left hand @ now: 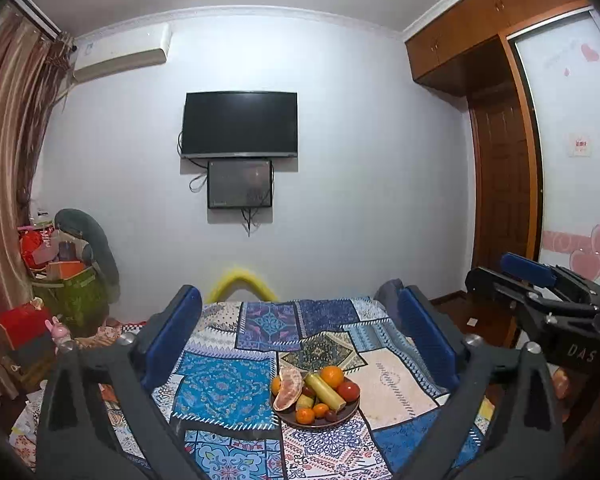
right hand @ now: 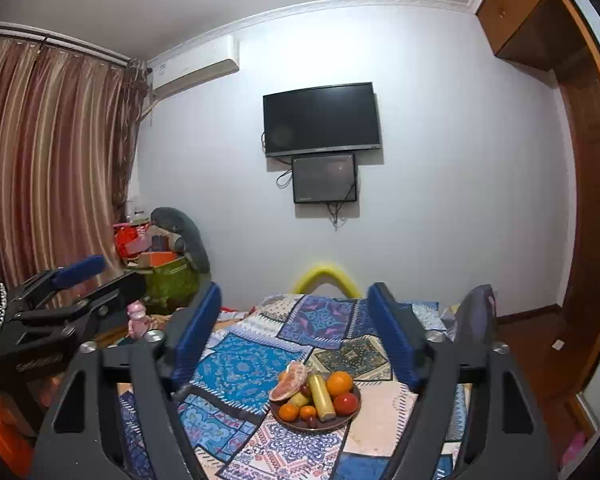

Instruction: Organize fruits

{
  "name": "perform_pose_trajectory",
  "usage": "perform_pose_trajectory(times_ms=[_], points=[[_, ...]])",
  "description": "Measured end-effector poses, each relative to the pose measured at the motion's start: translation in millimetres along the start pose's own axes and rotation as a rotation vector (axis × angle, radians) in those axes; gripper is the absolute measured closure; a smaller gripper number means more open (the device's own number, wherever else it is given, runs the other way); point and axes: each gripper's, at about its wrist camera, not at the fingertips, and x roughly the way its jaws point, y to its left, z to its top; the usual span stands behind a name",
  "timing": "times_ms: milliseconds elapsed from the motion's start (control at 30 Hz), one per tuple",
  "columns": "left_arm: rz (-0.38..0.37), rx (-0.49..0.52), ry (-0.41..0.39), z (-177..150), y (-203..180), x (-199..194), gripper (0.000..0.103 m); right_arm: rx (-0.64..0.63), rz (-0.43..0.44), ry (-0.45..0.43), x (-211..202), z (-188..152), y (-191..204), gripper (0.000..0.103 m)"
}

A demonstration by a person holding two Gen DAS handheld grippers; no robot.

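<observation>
Fruit [left hand: 315,394] is sitting piled on a round brown plate [left hand: 342,417], and some small dark pieces are hiding under the bigger ones, so I cannot tell what they are. The plate is resting on a table with a blue patchwork cloth [left hand: 220,392], and the near edge of the table is getting cut off by my tools. I am holding my left gripper [left hand: 300,340] up above the cloth with its blue ridged pads wide apart and nothing between them. I am holding my right gripper [right hand: 294,336] the same way, spread wide and gripping nothing, beside the left one. On the plate I am seeing a long yellow-green fruit [right hand: 322,396], round oranges [right hand: 339,383], a shiny red fruit [right hand: 346,403], and a big peeled pink wedge [right hand: 289,382].
</observation>
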Motion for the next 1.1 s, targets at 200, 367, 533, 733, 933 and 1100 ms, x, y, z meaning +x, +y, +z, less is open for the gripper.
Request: perform_pose_trajectory(times_ms=[200, 367, 533, 733, 933, 1100], points=[[-0.007, -0.021, 0.003, 2.7, 3.0, -7.5, 0.001, -0.004, -0.044, -0.016, -3.0, -1.5, 1.0, 0.008], [-0.002, -0.034, 0.005, 1.6, 6.0, -9.0, 0.0, -0.013, -0.078, -0.032, -9.7, 0.6, 4.3, 0.0], [0.001, -0.043, 0.011, -0.8, 7.1, -10.0, 0.0, -0.002, -0.082, -0.029, -13.5, -1.3, 3.4, 0.0], [0.008, -0.046, 0.013, -2.8, 6.7, -8.3, 0.0, -0.005, -0.084, -0.028, -18.5, -4.4, 2.4, 0.0], [0.007, -0.043, 0.017, -3.9, 5.2, -5.3, 0.0, -0.002, -0.082, -0.035, -21.0, -3.8, 1.3, 0.0], [0.004, -0.046, 0.019, -4.8, 6.2, -5.0, 0.0, -0.004, -0.084, -0.042, -24.5, -3.2, 0.6, 0.0]])
